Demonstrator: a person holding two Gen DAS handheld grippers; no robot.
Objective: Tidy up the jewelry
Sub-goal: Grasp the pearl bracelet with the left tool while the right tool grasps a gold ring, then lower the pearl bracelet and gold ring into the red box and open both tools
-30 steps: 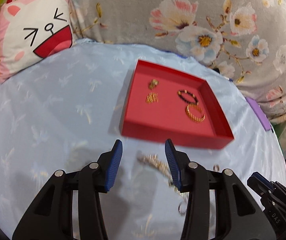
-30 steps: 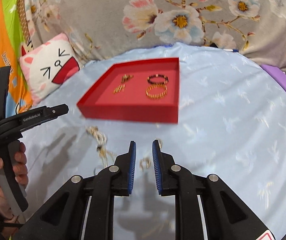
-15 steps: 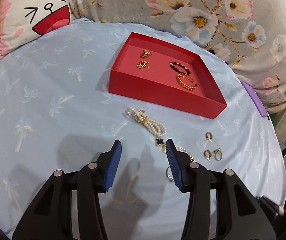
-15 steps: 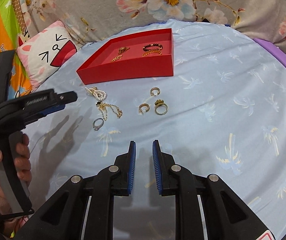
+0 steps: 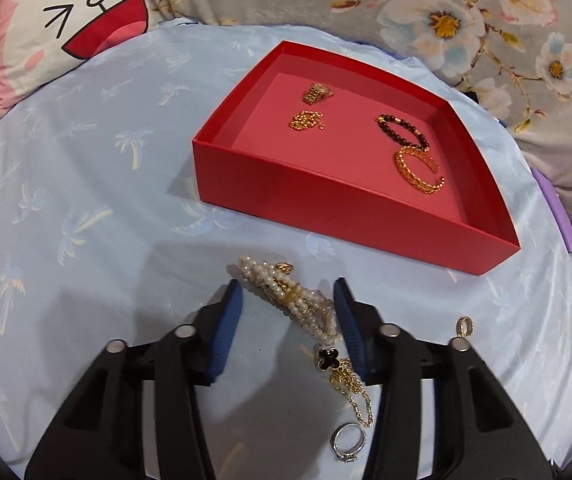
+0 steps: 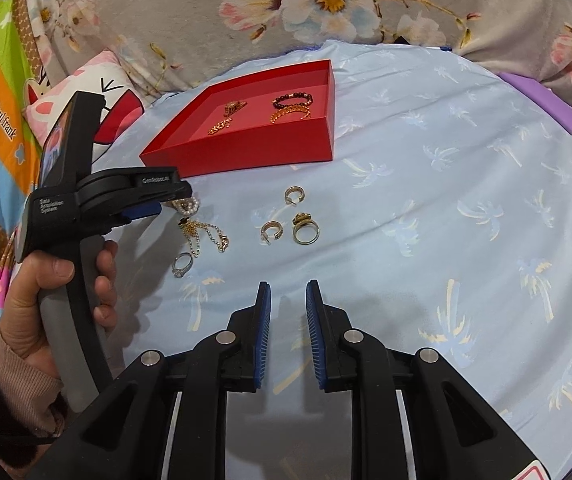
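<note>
- Since half a second ago the left claw (image 5: 287, 312) has come forward and down, so the pearl bracelet (image 5: 286, 294) that lay ahead of its tips now sits between its blue pads, at lower centre of the left view.
- The left claw is spread wide; neither pad visibly touches the pearls.
- Just below the pearls, by the right pad, lies a black clover charm (image 5: 327, 358) on a gold chain (image 5: 355, 396), with a silver ring (image 5: 348, 441) at the bottom of the frame.
- The red tray (image 5: 325, 208) fills the upper right of that view, holding a dark bead bracelet (image 5: 401, 130), a gold bangle (image 5: 417, 170) and two small gold pieces.
- In the right view the right claw (image 6: 287, 314) hovers at bottom centre, its pads slightly apart and holding nothing.
- Two gold hoop earrings (image 6: 272, 230) and a gold ring (image 6: 305, 230) lie mid-frame on the blue palm-print cloth (image 6: 465, 200).
- The left hand (image 6: 34, 312) grips its handle at the left edge.
</note>
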